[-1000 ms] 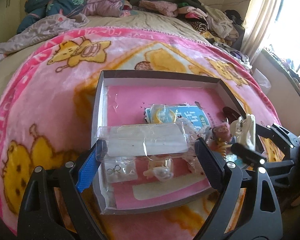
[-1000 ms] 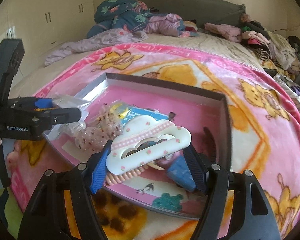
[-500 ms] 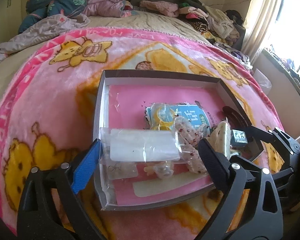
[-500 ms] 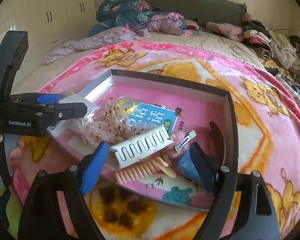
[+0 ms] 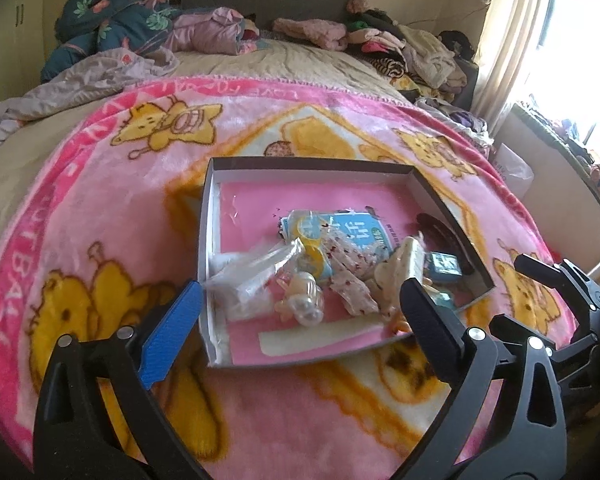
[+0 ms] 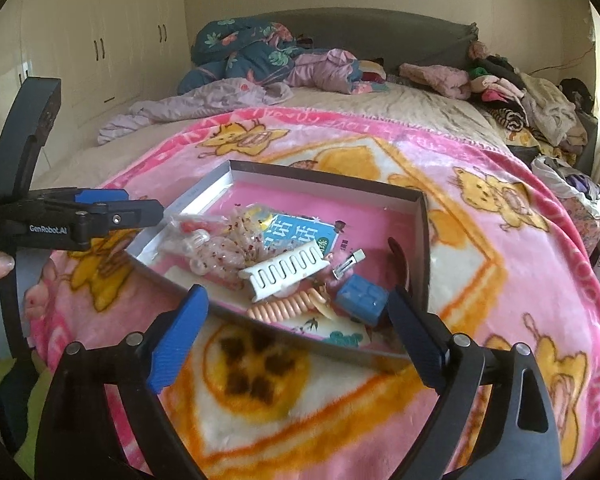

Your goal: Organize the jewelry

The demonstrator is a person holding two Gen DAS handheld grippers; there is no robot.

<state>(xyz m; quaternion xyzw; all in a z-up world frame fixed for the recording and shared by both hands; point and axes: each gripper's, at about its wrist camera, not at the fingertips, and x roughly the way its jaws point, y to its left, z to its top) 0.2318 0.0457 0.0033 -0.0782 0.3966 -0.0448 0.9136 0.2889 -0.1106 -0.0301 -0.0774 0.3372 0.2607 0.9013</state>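
Box [image 6: 418, 240] on the bed holds the hair clip [image 6: 286, 270] & bag [image 5: 256, 276]. Both hand-held grippers, left [image 5: 300, 320] & right [image 6: 296, 330], have just been opening: jaws apart, nothing between, prob. to let go.

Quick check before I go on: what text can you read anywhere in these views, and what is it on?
"GenRobot.AI": white print on the side of the left tongs.
"LOVE FO...": upside down on the blanket's pink border, rest blurred.
"...BALL": on the blanket's left border, start unclear.
Large white Chinese characters on the blue card in the box: too blurred to read.
Small print beside the card: too small.
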